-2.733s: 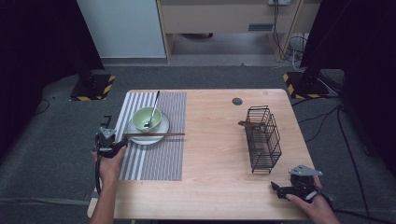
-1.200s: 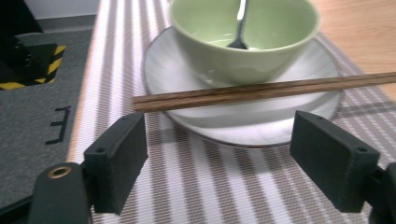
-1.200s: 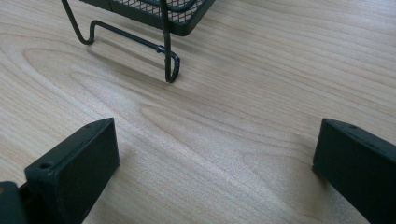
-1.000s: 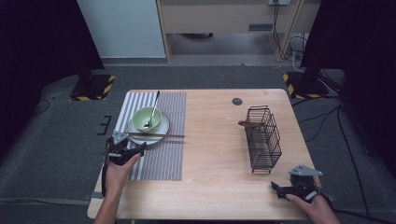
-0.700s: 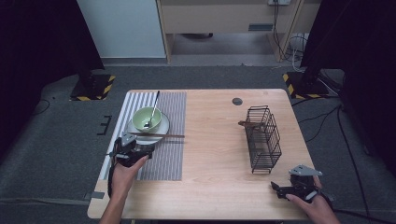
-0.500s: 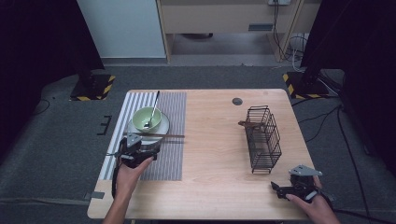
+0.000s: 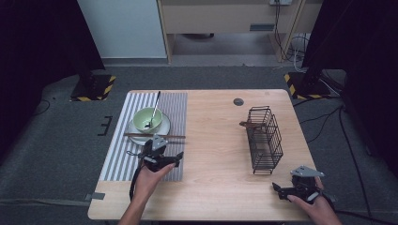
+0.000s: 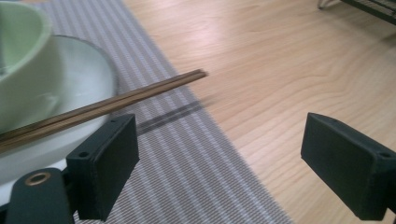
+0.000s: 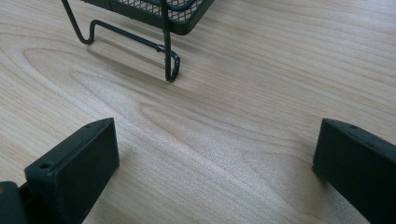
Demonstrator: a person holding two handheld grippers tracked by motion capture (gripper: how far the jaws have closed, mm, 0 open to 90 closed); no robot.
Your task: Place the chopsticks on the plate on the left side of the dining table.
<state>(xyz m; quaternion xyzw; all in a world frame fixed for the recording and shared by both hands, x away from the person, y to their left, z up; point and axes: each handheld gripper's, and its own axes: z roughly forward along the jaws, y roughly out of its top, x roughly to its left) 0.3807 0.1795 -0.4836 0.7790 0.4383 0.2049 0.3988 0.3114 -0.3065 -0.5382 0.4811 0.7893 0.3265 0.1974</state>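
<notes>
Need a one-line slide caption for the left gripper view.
Open left gripper approaches brown wooden chopsticks resting across a white plate on the grey striped placemat.

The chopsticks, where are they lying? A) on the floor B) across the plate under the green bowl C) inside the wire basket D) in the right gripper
B: the chopsticks lie across the near rim of the plate that holds the green bowl, with their tips reaching out over the striped mat.

Left tool (image 7: 174, 158) and right tool (image 7: 278, 189), both with jaws wide apart.
</notes>
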